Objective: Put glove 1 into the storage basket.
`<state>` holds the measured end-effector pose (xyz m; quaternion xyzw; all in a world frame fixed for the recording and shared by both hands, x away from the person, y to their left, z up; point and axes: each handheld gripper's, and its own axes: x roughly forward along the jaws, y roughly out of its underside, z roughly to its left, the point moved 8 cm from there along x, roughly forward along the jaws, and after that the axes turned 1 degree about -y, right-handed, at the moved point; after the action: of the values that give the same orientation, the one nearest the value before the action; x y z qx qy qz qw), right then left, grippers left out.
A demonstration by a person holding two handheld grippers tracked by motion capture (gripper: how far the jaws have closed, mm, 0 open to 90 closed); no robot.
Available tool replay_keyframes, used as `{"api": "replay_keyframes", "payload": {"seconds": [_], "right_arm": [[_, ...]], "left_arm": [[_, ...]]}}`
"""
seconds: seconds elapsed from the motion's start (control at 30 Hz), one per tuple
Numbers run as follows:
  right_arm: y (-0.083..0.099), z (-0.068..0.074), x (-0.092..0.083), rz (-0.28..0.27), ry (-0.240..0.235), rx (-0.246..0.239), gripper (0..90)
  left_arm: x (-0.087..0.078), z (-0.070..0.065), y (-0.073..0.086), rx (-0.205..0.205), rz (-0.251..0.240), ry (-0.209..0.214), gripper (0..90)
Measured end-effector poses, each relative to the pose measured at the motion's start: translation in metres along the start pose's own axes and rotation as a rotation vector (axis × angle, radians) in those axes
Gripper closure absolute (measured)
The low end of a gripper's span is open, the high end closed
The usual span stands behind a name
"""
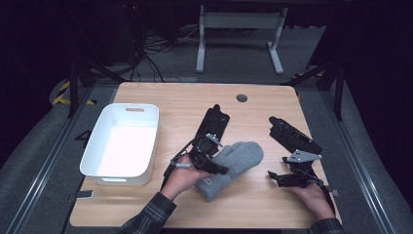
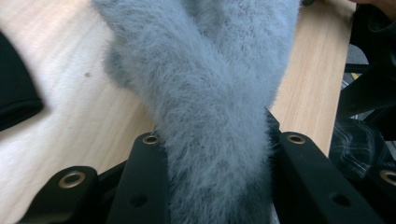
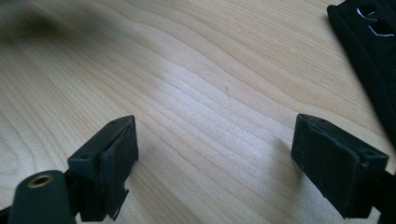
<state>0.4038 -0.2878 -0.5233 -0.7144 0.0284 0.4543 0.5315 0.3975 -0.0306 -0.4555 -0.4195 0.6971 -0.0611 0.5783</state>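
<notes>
A white bin [image 1: 120,146] is parked at the worktop's [image 1: 253,204] left side. Mid-worktop, a fuzzy grey mitten [image 1: 229,168] is pinched at its cuff by the left gripper [image 1: 207,163], fingers [image 2: 144,182] squeezed onto it. Off right, the right gripper [image 1: 282,178] is held wide open with nothing in it.

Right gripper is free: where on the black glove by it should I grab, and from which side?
Take the black glove at its near end, coming from the right gripper side: it lies flat, lengthwise away from you, and that end is nearest the open jaws.
</notes>
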Motion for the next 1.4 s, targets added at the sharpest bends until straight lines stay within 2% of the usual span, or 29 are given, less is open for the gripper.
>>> {"api": "replay_keyframes", "payload": {"seconds": [0.43,0.73,1.0,1.13,1.23,1.4], "right_arm": [[0.0,0.0,0.0,0.0,0.001,0.001,15.1],[0.0,0.0,0.0,0.0,0.0,0.0,15.1],[0.0,0.0,0.0,0.0,0.0,0.0,15.1],[0.0,0.0,0.0,0.0,0.0,0.0,15.1],[0.0,0.0,0.0,0.0,0.0,0.0,15.1],[0.0,0.0,0.0,0.0,0.0,0.0,15.1]], "left_arm": [[-0.056,0.015,-0.009,-0.008,-0.046,-0.081,68.4],[-0.106,0.031,-0.007,-0.045,-0.089,-0.153,68.4],[-0.152,0.052,0.008,-0.094,-0.141,-0.216,68.4],[-0.174,0.065,0.02,-0.134,-0.167,-0.24,68.4],[-0.191,0.079,0.034,-0.17,-0.182,-0.273,68.5],[-0.21,0.099,0.054,-0.234,-0.204,-0.313,68.6]]}}
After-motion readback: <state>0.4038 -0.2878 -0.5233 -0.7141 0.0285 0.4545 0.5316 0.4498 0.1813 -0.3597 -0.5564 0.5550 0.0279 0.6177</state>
